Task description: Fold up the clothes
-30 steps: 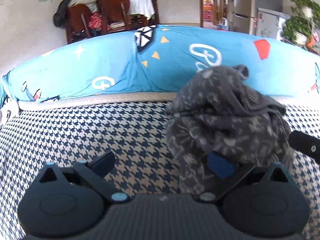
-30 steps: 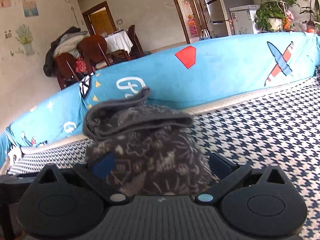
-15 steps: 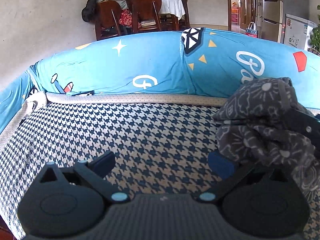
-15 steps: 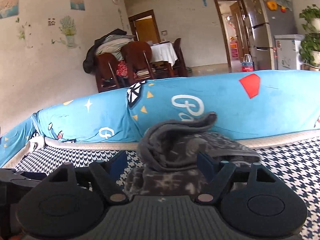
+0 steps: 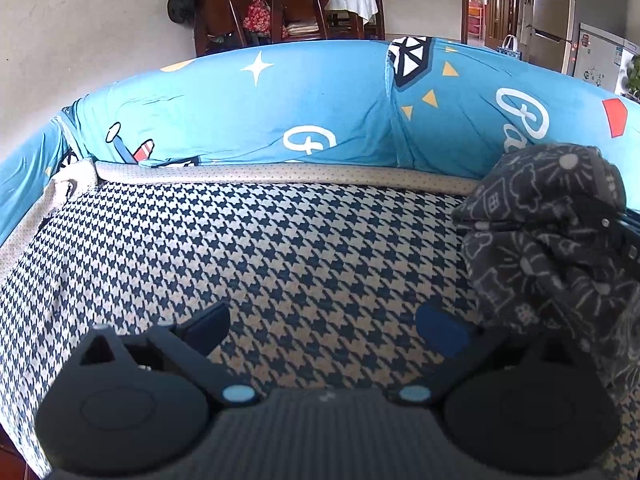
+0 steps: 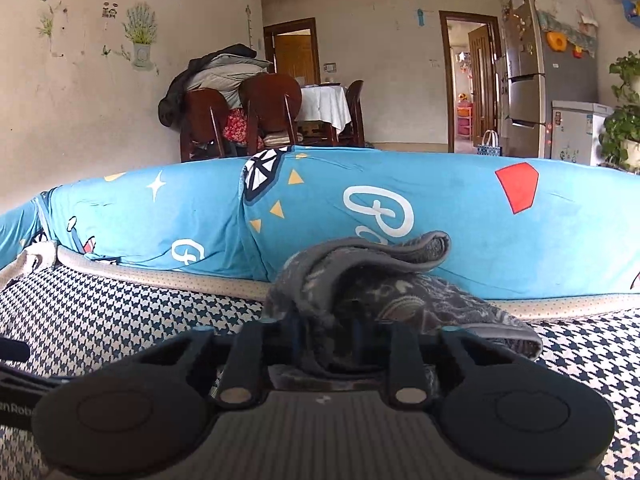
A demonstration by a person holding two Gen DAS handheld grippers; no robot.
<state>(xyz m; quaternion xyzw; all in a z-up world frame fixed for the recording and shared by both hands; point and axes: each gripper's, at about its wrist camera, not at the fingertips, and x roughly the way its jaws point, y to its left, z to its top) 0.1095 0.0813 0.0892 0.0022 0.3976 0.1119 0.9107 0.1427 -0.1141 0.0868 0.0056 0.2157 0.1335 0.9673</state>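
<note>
A dark grey patterned garment (image 5: pixel 552 236) hangs bunched at the right of the left wrist view, above the houndstooth sofa seat (image 5: pixel 280 256). My right gripper (image 6: pixel 328 328) is shut on this garment (image 6: pixel 368 284), whose folded edge drapes over the fingers. My left gripper (image 5: pixel 324 322) stands open over the bare seat, left of the garment, with nothing between its fingers. Part of the right tool shows as a dark bar against the cloth in the left wrist view.
A blue cartoon-print backrest (image 5: pixel 320 108) curves behind the seat, with a beige piped edge (image 5: pixel 280 174) along its base. Beyond it stand wooden chairs (image 6: pixel 240 120) piled with coats, a white-clothed table, a fridge (image 6: pixel 532 72) and a plant (image 6: pixel 624 120).
My right gripper has closed on the garment and lifted it. My left gripper has swung left, away from the garment, and now faces bare seat.
</note>
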